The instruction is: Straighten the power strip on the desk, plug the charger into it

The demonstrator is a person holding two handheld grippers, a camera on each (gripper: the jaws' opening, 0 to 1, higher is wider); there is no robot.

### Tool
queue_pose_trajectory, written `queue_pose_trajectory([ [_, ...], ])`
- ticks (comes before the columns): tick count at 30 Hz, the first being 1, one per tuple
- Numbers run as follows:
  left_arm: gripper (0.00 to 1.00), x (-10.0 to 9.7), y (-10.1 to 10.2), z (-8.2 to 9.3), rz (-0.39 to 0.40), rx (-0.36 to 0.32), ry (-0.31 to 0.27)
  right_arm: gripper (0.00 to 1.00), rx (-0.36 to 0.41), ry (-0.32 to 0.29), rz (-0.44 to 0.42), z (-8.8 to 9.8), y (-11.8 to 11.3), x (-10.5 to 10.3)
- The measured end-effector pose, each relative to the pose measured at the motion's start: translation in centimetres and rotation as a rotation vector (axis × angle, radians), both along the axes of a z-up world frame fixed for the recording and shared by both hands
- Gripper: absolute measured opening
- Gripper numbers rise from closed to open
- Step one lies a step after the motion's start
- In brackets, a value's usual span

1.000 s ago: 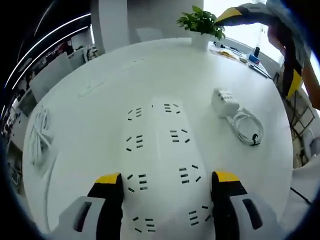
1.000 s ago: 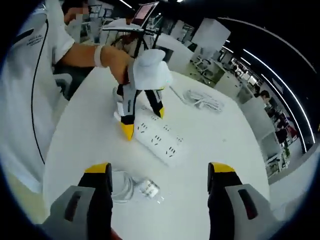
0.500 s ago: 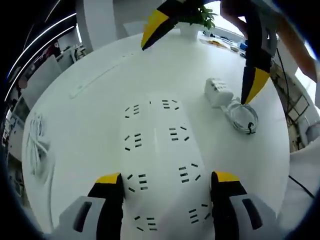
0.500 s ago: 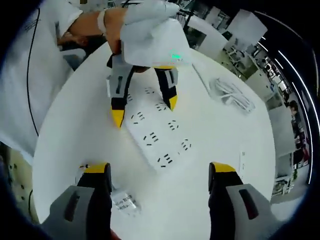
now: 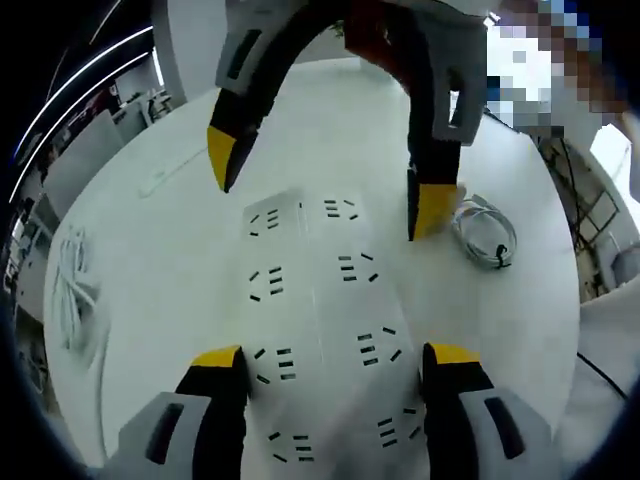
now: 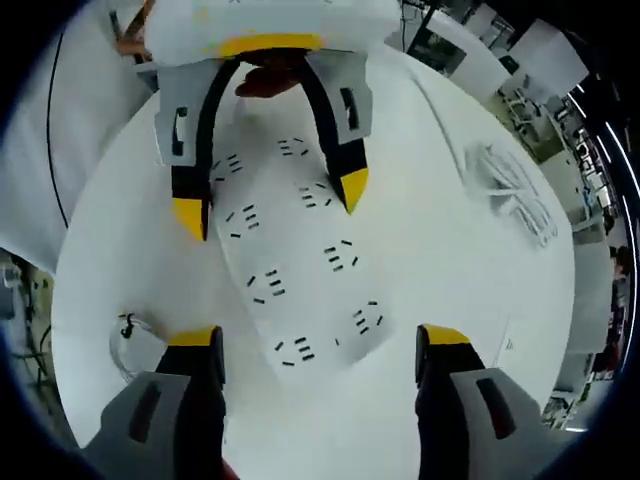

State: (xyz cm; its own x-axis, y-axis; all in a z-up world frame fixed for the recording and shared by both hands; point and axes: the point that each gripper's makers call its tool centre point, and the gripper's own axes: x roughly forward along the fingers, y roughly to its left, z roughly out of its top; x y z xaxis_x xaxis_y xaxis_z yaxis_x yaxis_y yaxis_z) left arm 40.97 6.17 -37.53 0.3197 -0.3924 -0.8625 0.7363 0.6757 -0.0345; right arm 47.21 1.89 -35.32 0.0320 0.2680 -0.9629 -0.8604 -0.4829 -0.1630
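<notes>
A white power strip (image 5: 315, 300) with two rows of sockets lies on the round white table (image 5: 170, 260). My left gripper (image 5: 335, 360) is open, its jaws on either side of the strip's near end. My right gripper (image 5: 325, 185) comes in from the top, open, and straddles the far end. One of its fingers hides most of the charger, but the charger's coiled white cable (image 5: 485, 235) shows to the right. In the right gripper view the power strip (image 6: 300, 260) runs between my right gripper (image 6: 318, 340) and the left gripper (image 6: 270, 200) opposite. A loop of charger cable (image 6: 135, 335) lies at lower left.
A bundle of white cable (image 5: 75, 270) lies near the table's left edge and appears again as a bundle (image 6: 515, 195) at upper right. A person's white sleeve (image 6: 60, 130) is beside the table. Desks and chairs stand beyond the table (image 6: 450, 250).
My right gripper has come from near the charger over the strip's far end and now straddles it. The left gripper has held still at the near end.
</notes>
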Motion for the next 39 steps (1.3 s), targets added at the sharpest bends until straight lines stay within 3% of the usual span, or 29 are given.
queue_pose_trajectory([
  [3, 0.72, -0.1, 0.0, 0.0, 0.003, 0.003, 0.001, 0.76, -0.036, -0.01, 0.043, -1.2, -0.1, 1.1],
  [7, 0.72, -0.2, 0.0, 0.0, 0.004, -0.004, -0.004, 0.71, -0.061, 0.015, 0.07, -2.1, -0.1, 0.7],
  [12, 0.72, -0.2, -0.1, 0.0, 0.003, -0.001, -0.001, 0.68, -0.064, 0.032, 0.095, -1.8, 0.4, -0.4],
  [22, 0.72, 0.1, -0.1, 0.0, 0.005, 0.001, 0.0, 0.66, -0.1, 0.043, 0.136, -2.1, 0.6, -0.6],
  [39, 0.72, -0.3, 0.0, 0.0, -0.004, -0.005, -0.005, 0.65, -0.07, 0.064, 0.123, -2.1, 0.6, -0.4],
])
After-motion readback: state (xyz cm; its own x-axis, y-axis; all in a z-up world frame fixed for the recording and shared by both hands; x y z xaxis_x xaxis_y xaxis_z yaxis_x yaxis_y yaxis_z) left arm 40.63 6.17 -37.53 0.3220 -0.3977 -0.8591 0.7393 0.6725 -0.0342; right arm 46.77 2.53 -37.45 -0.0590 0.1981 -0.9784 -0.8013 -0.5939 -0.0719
